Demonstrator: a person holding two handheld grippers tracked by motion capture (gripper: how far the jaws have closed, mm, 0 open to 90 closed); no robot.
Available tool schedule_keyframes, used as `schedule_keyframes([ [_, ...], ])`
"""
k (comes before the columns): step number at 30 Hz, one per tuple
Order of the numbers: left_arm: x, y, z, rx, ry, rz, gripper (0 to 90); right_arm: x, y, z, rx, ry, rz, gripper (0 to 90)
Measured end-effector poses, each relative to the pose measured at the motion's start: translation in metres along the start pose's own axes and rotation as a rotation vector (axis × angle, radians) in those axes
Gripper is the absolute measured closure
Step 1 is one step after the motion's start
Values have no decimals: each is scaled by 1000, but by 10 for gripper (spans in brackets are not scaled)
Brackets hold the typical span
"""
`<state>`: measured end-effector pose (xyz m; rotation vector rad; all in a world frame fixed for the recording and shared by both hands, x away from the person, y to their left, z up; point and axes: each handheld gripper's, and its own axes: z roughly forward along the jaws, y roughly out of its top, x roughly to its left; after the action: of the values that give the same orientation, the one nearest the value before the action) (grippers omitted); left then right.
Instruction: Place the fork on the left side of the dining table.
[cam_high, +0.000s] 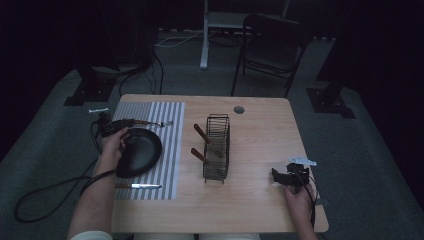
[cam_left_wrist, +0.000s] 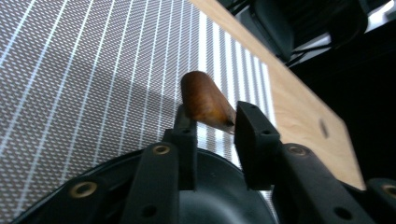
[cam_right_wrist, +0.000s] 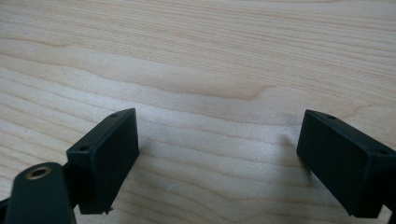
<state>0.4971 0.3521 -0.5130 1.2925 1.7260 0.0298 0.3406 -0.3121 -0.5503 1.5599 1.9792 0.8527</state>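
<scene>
The left gripper (cam_left_wrist: 212, 128) has its jaws clamped on the brown wooden handle (cam_left_wrist: 205, 100) of a fork (cam_high: 150, 123), which lies along the far edge of the striped placemat (cam_high: 172, 150) at the left of the table (cam_high: 260, 200); the tines point right, toward the wire rack (cam_high: 217, 147). Just near of it sits a black plate (cam_high: 142, 150), its rim under the gripper in the left gripper view; a knife (cam_high: 139, 186) lies at the near edge of the mat. Two more wooden handles lean against the left side of the rack.

The fork should handle as a light, stiff thing; the rounded wood is smooth and tapers, so a grip near its butt end, as here, could let the heavier metal end droop or swivel; a hold closer to the middle of the handle would likely steady it. The black plate looks rigid and probably breakable, best kept clear of.

The right gripper (cam_right_wrist: 219, 158) rests at the near right of the table, jaws wide apart over bare wood, holding nothing.
</scene>
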Motion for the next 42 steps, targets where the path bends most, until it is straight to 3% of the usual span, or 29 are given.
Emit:
schedule_keyframes([
  [3, 0, 2, 3, 12, 4, -3, 675, 0, 0, 0, 0, 0, 0, 125],
  [11, 1, 11, 6, 5, 70, -44, 633, 0, 0, 0, 0, 0, -1, 124],
  [17, 1, 20, 8, 18, 160, -29, 559, 0, 0, 0, 0, 0, -1, 124],
  [19, 3, 21, 8, 19, 168, -9, 558, 0, 0, 0, 0, 0, -1, 124],
  [21, 4, 21, 8, 42, 223, 12, 558, 0, 0, 0, 0, 0, -1, 125],
  [23, 5, 22, 8, 49, 249, 18, 558, 0, 0, 0, 0, 0, 0, 125],
  [28, 1, 23, 7, 55, 389, 128, 558, 0, 0, 0, 0, 0, -1, 124],
  [34, -7, 25, 0, 47, 411, 184, 506, 0, 0, 0, 0, 0, 0, 124],
  [36, -13, 22, -3, 40, 437, 234, 506, 0, 0, 0, 0, 0, 0, 124],
  [39, -20, 17, -5, 14, 419, 268, 450, 0, 0, 0, 0, 0, -1, 124],
  [42, -29, 11, -8, 8, 431, 339, 449, 0, 0, 0, 0, 0, -1, 124],
])
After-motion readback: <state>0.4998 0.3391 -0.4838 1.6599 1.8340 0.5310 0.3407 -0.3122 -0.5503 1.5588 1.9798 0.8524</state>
